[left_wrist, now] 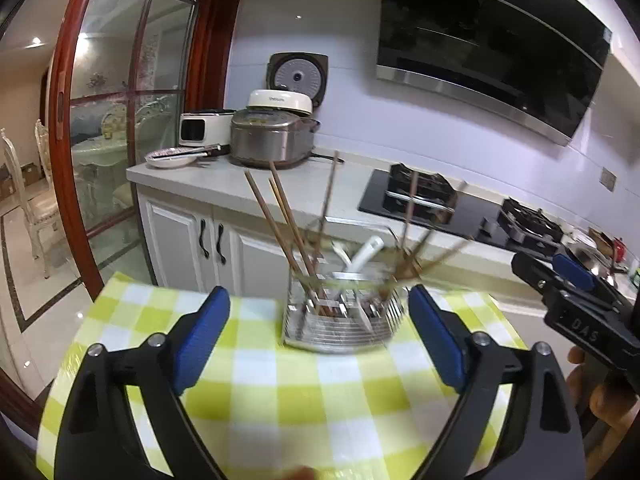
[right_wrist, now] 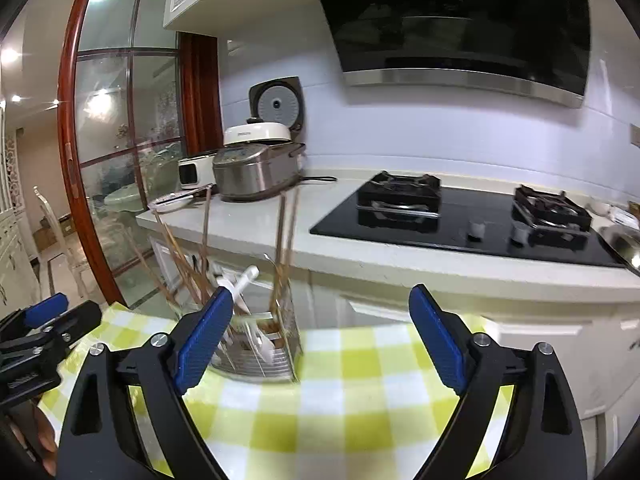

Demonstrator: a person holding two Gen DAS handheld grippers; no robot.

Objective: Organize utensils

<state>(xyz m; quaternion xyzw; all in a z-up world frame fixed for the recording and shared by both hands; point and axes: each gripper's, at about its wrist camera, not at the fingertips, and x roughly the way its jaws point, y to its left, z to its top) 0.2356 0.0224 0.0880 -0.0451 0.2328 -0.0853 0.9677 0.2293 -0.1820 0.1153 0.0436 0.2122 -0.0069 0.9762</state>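
My left gripper (left_wrist: 319,300) stands with jaws spread wide and nothing between the blue pads (left_wrist: 202,332). Ahead of it, the metal utensil holder (left_wrist: 340,320) sits upright on the green-and-white checked tablecloth (left_wrist: 280,380), apart from both pads. Wooden chopsticks (left_wrist: 280,220) and a white spoon (left_wrist: 366,254) lean inside the holder. My right gripper (right_wrist: 321,300) is likewise spread wide and empty; the holder lies just behind its left pad (right_wrist: 204,336).

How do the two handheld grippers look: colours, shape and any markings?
Both are alike: the left gripper and the right gripper have black angular frames, silver screw heads and blue ribbed pads on the jaws. White lettering marks the right one's side; no cables show.
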